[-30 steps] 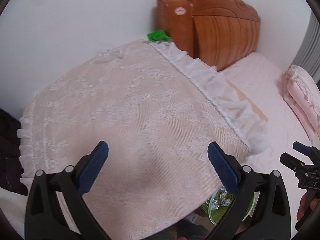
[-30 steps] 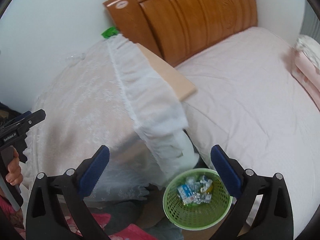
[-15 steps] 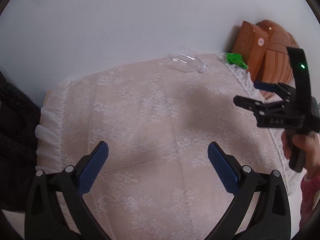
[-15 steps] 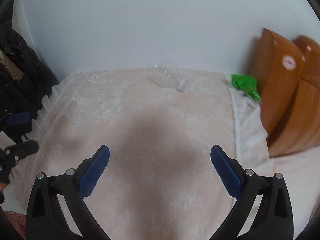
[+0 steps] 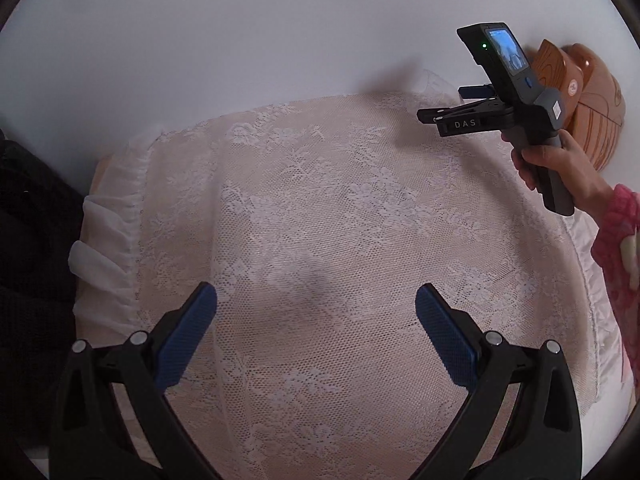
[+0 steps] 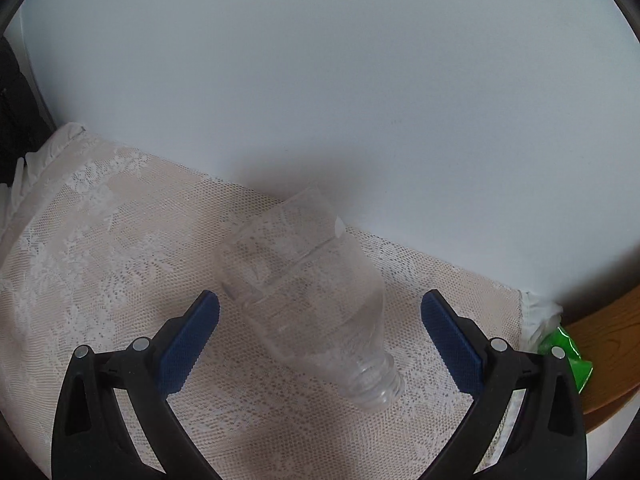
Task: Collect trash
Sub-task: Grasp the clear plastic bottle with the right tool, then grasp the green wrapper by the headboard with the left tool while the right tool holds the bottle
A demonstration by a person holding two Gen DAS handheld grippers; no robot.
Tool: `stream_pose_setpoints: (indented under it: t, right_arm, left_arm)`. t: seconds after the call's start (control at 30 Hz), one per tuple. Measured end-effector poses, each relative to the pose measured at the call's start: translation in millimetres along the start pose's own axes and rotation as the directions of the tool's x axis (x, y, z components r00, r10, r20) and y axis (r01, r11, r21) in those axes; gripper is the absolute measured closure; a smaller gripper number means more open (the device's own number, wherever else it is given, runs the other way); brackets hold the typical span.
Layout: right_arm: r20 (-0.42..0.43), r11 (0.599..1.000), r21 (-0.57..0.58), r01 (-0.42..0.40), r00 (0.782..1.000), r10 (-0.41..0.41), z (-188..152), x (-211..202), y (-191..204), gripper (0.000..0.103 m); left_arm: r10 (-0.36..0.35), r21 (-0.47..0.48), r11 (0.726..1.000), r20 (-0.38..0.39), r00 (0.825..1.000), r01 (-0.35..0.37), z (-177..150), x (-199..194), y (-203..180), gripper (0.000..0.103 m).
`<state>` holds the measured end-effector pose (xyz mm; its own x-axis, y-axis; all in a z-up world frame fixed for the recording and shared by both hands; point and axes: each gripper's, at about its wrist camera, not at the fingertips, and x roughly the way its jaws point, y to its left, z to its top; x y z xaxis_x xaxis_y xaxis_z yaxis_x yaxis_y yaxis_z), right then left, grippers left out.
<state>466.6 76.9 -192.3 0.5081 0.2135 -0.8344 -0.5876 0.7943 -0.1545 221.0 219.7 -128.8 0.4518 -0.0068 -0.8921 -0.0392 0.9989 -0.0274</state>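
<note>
- The right gripper point(image 6: 320, 320) hovers with its blue-padded fingers point(image 6: 188, 344) spread wide, one on either side of a clear plastic bottle point(image 6: 308, 292), touching neither side of it.
- The bottle is cut or crushed: it lies tilted on the lace tablecloth point(image 6: 100, 248), open end toward the white wall point(image 6: 320, 80), uncapped neck pointing back toward the camera.
- A green wrapper point(image 6: 568, 356) lies at the cloth's right edge, just beside the wooden headboard point(image 6: 608, 344) and partly hidden behind the right finger's arm.
- The left gripper point(image 5: 316, 328) hangs over the middle of the same lace cloth point(image 5: 340, 208), fingers point(image 5: 188, 332) spread apart and holding nothing.
- In the left wrist view, the right gripper point(image 5: 448, 108) shows from the side at the far right corner of the table, held by the person's right hand point(image 5: 560, 164) in a pink sleeve point(image 5: 620, 240); the bottle point(image 5: 436, 84) is barely visible past it.
- Dark fabric point(image 5: 32, 220) sits off the table's left edge.
</note>
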Motion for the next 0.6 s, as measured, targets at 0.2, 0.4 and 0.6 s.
stream_pose_setpoints:
  t: [0.2, 0.4, 0.6]
  right_arm:
    - [-0.035, 1.000, 0.014, -0.026, 0.999, 0.026, 1, 2, 8, 0.035]
    - [0.059, 0.979, 0.199, -0.054, 0.997, 0.043, -42, -60, -8, 0.035]
    - [0.114, 0.896, 0.443, -0.008, 0.992, -0.048, -146, -149, -21, 0.035]
  left_arm:
    - [-0.013, 0.000, 1.000, -0.006, 1.000, 0.013, 4, 2, -8, 0.008]
    - [-0.032, 0.062, 0.998, 0.035, 0.999, 0.030, 18, 0, -38, 0.008]
    - [-0.160, 0.176, 0.973, 0.053, 0.986, 0.149, 47, 17, -114, 0.008]
